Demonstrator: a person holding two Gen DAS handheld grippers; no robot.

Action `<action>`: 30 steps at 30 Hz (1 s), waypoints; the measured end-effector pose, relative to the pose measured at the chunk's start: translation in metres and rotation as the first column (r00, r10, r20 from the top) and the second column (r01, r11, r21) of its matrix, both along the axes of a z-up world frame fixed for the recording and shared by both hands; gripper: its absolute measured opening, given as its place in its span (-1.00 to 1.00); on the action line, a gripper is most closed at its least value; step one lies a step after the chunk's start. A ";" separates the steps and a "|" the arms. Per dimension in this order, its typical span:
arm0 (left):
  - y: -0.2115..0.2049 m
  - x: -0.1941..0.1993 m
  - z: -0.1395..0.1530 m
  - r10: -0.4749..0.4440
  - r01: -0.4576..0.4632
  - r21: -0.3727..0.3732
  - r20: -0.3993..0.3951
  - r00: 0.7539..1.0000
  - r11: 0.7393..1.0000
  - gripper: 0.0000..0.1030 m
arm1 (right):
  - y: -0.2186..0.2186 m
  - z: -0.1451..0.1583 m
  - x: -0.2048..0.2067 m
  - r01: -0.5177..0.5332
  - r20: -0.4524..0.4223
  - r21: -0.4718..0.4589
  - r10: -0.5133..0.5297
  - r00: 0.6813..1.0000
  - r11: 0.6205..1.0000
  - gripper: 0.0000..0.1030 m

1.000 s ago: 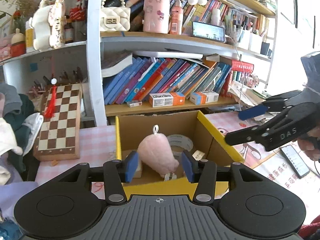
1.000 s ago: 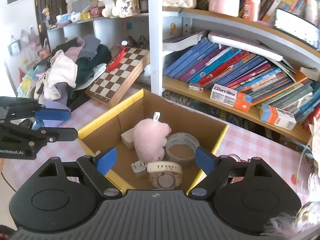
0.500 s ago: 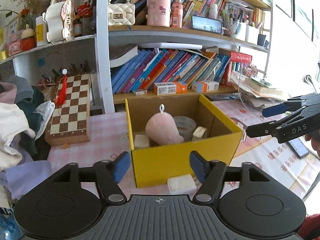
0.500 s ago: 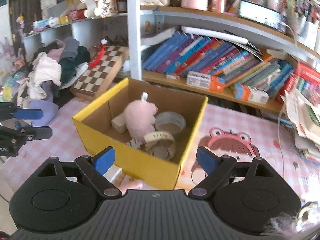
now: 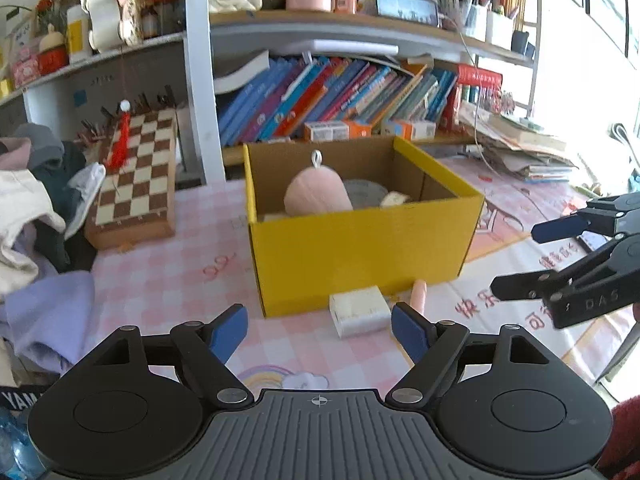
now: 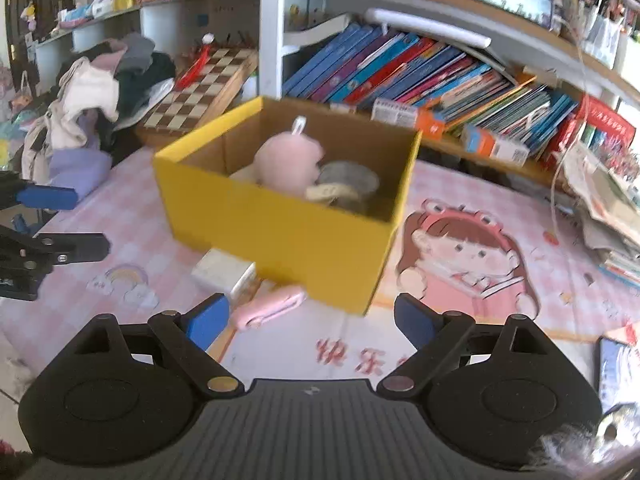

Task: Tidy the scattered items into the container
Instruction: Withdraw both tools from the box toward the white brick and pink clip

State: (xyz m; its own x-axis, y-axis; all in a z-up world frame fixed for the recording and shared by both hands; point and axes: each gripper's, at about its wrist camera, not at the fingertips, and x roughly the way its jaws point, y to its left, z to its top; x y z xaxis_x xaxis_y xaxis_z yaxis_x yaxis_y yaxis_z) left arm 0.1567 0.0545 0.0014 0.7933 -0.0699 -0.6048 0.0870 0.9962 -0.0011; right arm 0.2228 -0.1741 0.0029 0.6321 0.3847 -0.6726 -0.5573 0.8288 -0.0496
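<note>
A yellow cardboard box stands on the pink checked tablecloth; it also shows in the right wrist view. Inside lie a pink plush toy, a tape roll and a cream watch. A white block and a pink utility knife lie on the cloth against the box's near side. My left gripper is open and empty, in front of the box. My right gripper is open and empty, just behind the knife.
A chessboard leans at the left by a pile of clothes. Bookshelves stand behind the box. A phone lies at the right. Papers are stacked at the far right.
Both grippers have pulled back and down from above the box. The left gripper has opened wider and the plush stays in the box. The white block and pink knife have come into view.
</note>
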 end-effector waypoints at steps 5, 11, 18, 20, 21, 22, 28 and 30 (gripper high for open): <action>-0.002 0.000 -0.012 0.006 -0.006 -0.014 -0.036 0.999 1.000 0.57 | 0.011 -0.015 -0.008 -0.022 -0.040 -0.001 0.022 0.999 1.000 0.74; -0.004 0.002 -0.027 0.019 -0.020 -0.015 -0.081 0.997 1.000 0.57 | 0.018 -0.027 -0.006 -0.044 -0.085 -0.018 0.042 0.996 0.999 0.74; -0.008 0.006 -0.030 0.025 -0.026 -0.018 -0.084 0.996 0.999 0.57 | 0.021 -0.030 0.003 -0.063 -0.094 -0.029 0.060 0.994 0.998 0.73; -0.008 0.008 -0.031 0.032 -0.034 -0.020 -0.087 0.996 0.999 0.57 | 0.021 -0.031 0.007 -0.068 -0.097 -0.032 0.065 0.993 0.997 0.73; -0.009 0.010 -0.032 0.036 -0.038 -0.022 -0.089 0.995 0.999 0.57 | 0.021 -0.032 0.009 -0.071 -0.100 -0.034 0.067 0.993 0.997 0.72; -0.009 0.011 -0.033 0.039 -0.041 -0.023 -0.091 0.995 0.999 0.57 | 0.021 -0.033 0.012 -0.074 -0.103 -0.035 0.070 0.992 0.997 0.72; -0.010 0.019 -0.035 0.057 -0.060 -0.022 -0.105 0.993 0.998 0.57 | 0.023 -0.039 0.028 -0.100 -0.131 -0.042 0.093 0.987 0.994 0.70; -0.009 0.021 -0.036 0.072 -0.075 -0.024 -0.109 0.991 0.997 0.57 | 0.024 -0.043 0.034 -0.112 -0.139 -0.049 0.104 0.985 0.993 0.69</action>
State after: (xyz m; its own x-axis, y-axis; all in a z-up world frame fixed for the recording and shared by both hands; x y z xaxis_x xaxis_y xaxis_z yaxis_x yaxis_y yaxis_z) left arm 0.1777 0.0457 -0.0348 0.7268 -0.0322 -0.6861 0.0113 0.9993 -0.0348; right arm 0.2564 -0.1501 -0.0401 0.4900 0.4047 -0.7721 -0.6480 0.7616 -0.0120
